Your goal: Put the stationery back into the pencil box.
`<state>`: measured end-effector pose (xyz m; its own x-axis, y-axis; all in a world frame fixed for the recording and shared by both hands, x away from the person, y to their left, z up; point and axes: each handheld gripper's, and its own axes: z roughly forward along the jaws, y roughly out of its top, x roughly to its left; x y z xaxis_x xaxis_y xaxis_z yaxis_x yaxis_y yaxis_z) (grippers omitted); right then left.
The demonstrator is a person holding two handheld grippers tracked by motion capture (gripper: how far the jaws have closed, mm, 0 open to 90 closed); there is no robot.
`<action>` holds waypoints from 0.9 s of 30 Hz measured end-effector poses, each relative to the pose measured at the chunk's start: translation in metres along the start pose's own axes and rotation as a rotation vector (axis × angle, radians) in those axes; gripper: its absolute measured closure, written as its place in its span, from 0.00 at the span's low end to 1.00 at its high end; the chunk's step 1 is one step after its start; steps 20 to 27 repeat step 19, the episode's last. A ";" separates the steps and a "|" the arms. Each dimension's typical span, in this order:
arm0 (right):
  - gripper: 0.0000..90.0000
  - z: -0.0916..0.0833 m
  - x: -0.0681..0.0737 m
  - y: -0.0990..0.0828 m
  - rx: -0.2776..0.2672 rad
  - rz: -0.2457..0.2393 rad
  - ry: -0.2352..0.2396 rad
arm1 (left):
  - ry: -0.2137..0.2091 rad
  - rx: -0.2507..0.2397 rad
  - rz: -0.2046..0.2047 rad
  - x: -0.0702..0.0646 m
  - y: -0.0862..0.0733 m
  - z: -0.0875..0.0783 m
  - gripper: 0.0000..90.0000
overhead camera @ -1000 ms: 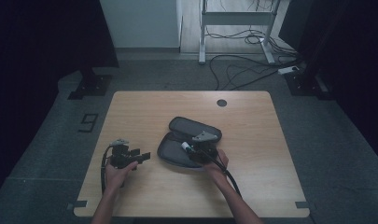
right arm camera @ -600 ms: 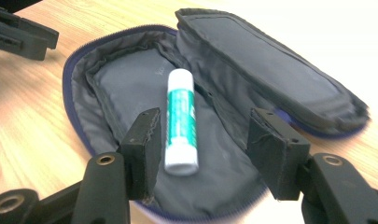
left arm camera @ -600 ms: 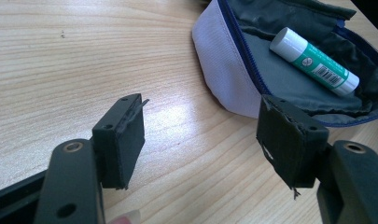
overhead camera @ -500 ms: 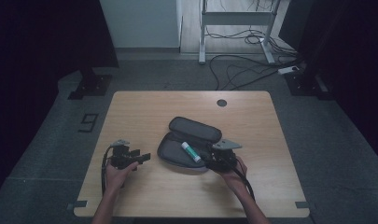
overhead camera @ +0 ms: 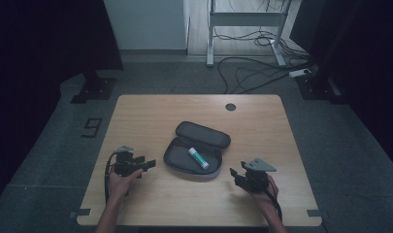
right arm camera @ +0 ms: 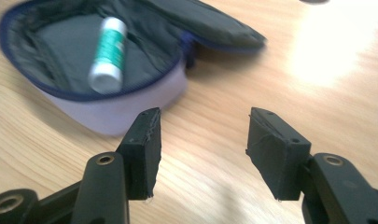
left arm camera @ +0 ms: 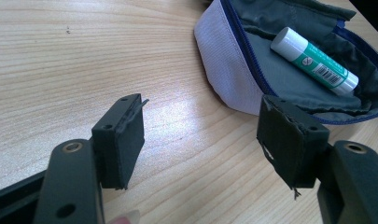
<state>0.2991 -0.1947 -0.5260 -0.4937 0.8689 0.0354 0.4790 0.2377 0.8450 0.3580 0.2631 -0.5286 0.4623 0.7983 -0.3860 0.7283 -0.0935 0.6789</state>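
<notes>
Both tongs, left (overhead camera: 146, 165) and right (overhead camera: 237, 175), gape empty beside the open pouch (overhead camera: 177, 158) holding a glue stick (overhead camera: 198, 158).

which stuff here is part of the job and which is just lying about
In the job:
pouch, lying open on the table
glue stick, inside the pouch
left gripper, open, empty
right gripper, open, empty

Lying about:
cables on the floor
desk frame behind the table

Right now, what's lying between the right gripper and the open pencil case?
Nothing: in the high view, bare wooden table separates the right gripper from the open pencil case, with the glue stick lying inside it.
</notes>
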 end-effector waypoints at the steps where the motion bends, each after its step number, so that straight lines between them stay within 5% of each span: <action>1: 0.49 -0.001 -0.003 -0.003 0.000 0.007 -0.005 | -0.002 0.000 0.000 0.000 0.000 0.000 0.36; 10: 0.48 -0.001 -0.030 -0.018 0.027 0.045 -0.052 | 0.005 -0.004 -0.007 0.002 -0.001 -0.001 0.36; 27: 0.46 0.001 -0.030 -0.018 0.034 0.045 -0.058 | 0.000 0.001 0.002 0.001 -0.001 -0.001 0.36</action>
